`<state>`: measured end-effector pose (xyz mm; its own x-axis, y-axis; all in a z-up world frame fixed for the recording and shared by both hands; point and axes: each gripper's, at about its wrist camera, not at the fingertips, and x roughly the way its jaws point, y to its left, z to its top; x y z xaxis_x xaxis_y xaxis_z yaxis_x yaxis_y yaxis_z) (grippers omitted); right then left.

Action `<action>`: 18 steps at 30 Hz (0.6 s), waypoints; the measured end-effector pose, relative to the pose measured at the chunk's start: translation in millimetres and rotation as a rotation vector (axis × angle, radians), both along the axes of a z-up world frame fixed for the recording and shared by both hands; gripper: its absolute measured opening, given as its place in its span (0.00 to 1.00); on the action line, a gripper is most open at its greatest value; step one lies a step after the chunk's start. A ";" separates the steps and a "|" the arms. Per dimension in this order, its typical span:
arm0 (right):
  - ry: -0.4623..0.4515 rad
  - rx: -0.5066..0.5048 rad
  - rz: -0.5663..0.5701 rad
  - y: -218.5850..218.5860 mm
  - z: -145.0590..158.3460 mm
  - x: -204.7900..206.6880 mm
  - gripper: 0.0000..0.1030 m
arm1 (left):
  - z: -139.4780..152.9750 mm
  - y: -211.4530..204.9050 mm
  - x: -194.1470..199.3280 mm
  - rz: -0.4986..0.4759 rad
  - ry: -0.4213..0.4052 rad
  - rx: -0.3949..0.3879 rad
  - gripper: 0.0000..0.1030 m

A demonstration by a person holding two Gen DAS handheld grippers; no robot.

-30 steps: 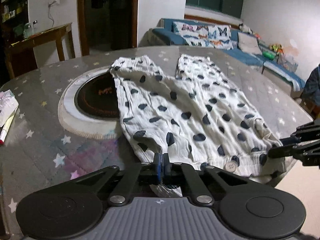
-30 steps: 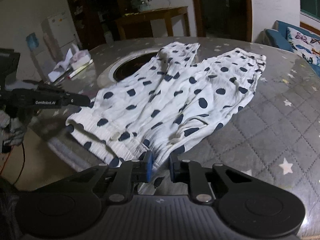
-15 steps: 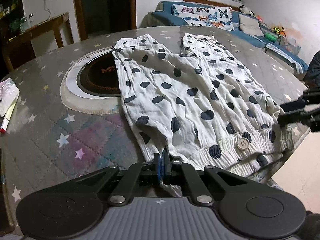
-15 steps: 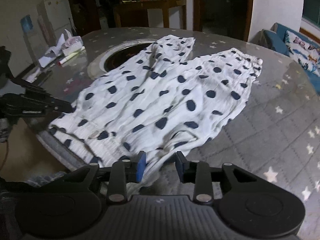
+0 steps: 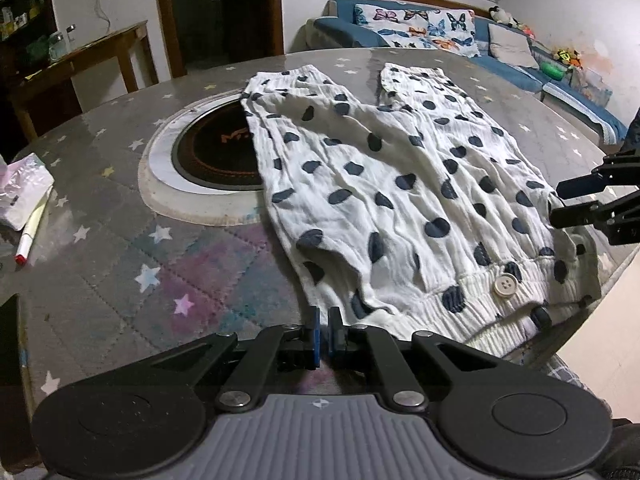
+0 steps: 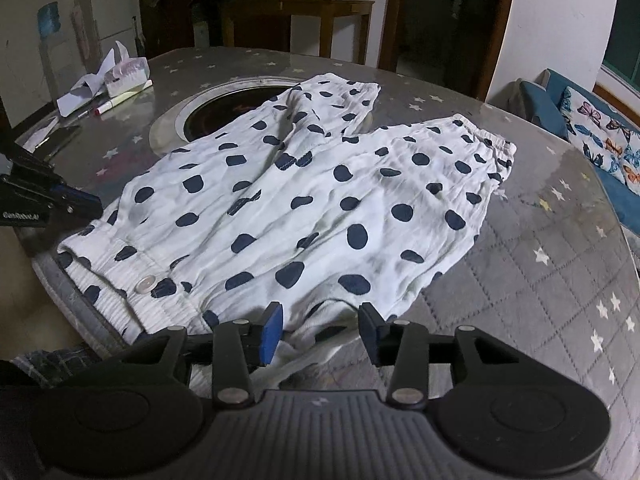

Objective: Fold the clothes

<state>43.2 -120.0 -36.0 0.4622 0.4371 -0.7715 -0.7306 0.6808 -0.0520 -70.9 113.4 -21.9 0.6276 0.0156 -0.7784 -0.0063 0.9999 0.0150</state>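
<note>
Polka-dot trousers [image 5: 392, 200] spread flat on bench [image 5: 120, 280], waistband at near edge. Left tongs [image 5: 323, 330] pinched narrow; whether cloth is caught, can't tell. Right tongs [image 6: 320, 330] just widened, waistband loose between. Right view only: tissue pack [image 6: 126, 76].

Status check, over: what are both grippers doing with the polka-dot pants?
Left gripper shut at the pants' waistband corner. Right gripper jaws just opening, waistband between them, unpressed. Pants flat on table, one leg over the round burner.
</note>
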 end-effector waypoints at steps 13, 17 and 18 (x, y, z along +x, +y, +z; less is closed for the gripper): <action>-0.011 -0.002 -0.006 12.7 -9.3 27.4 0.47 | 12.3 -4.0 33.0 0.013 -0.067 -0.037 0.25; 0.012 -0.004 -0.018 12.4 -17.2 35.7 0.48 | 7.2 -12.2 49.2 -0.003 -0.066 -0.059 0.25; 0.018 -0.006 -0.018 11.8 -18.7 36.8 0.48 | 5.1 -14.2 53.5 -0.011 -0.063 -0.062 0.25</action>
<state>80.1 -108.2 -54.7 0.4563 0.4240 -0.7823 -0.7190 0.6936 -0.0435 -17.3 99.3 -16.8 0.6748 -0.0385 -0.7370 0.0060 0.9989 -0.0466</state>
